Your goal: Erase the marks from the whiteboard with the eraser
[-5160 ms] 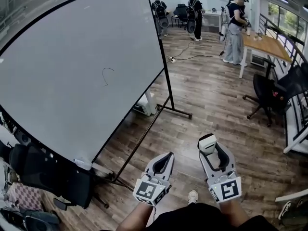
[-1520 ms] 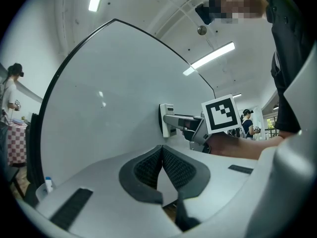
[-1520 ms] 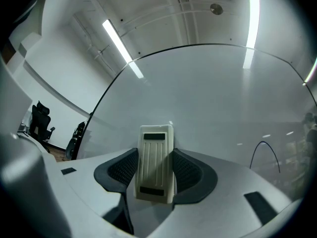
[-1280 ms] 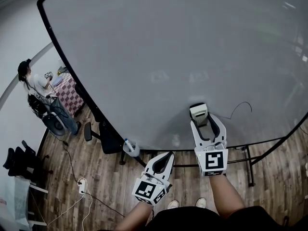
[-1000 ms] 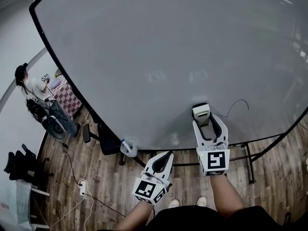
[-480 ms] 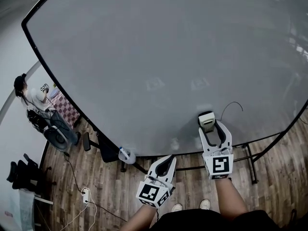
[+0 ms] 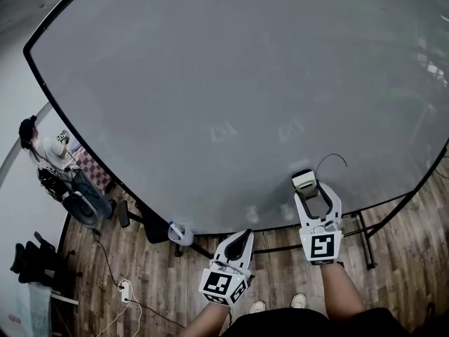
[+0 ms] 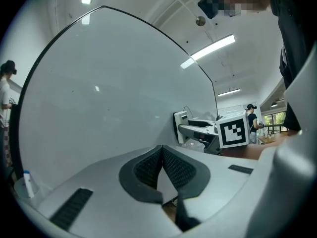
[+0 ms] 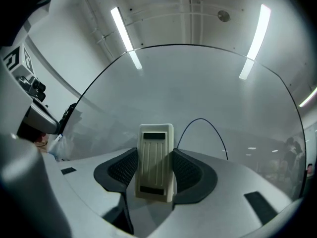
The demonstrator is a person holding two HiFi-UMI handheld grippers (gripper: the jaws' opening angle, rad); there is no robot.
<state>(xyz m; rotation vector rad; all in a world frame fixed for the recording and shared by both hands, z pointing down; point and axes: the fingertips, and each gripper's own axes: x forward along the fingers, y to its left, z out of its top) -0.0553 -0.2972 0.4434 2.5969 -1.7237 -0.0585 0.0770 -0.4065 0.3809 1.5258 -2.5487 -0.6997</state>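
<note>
The whiteboard (image 7: 210,69) fills most of the head view, with wood floor (image 7: 393,230) below its lower edge. The right gripper (image 7: 309,190) reaches up to the board's lower right part, its jaws pinching the eraser (image 7: 304,181) by its two long sides. In the right gripper view the eraser (image 9: 155,148) stands upright between the ribbed pads (image 9: 190,172), its ridged back facing the camera. A thin curved black mark (image 7: 331,159) arcs just up and to the right of the eraser; in the right gripper view the mark (image 9: 204,122) rises beside the eraser's top right corner and bends down to the right. No view shows for certain whether the eraser touches the board.

The left gripper (image 7: 240,239) hangs low, below the board's edge and over the floor, to the left of the right one. Its jaws are pressed together with nothing between them, the pads (image 8: 148,165) meeting at a point in the left gripper view.

At the far left a person (image 7: 43,149) stands beyond the board's edge
</note>
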